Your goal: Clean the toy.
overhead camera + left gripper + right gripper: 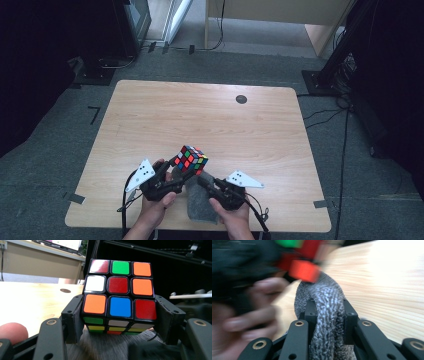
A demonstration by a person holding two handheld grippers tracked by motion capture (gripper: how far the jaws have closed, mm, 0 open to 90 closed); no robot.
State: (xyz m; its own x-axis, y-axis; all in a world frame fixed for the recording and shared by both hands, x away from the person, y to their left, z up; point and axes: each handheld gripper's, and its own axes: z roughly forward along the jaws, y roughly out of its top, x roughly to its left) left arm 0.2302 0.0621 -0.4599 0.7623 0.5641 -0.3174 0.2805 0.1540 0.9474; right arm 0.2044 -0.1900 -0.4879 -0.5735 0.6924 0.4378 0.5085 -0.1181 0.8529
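Cube (191, 159) sits lower centre of the high view, lifted off the worktop (210, 120), clamped between the left gripper (177, 169) fingers (72, 320), which press its bottom layer from both sides. Right gripper (204, 181) fingers (310, 315) pinch a bunched grey cloth (200, 202) whose top touches the cube's underside. Farther back, a dark round spot (241, 99) marks the worktop's upper right.

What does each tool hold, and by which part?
Left tool clamps the puzzle cube by its bottom layer's opposite sides; right tool pinches a bunched fold of grey cloth.
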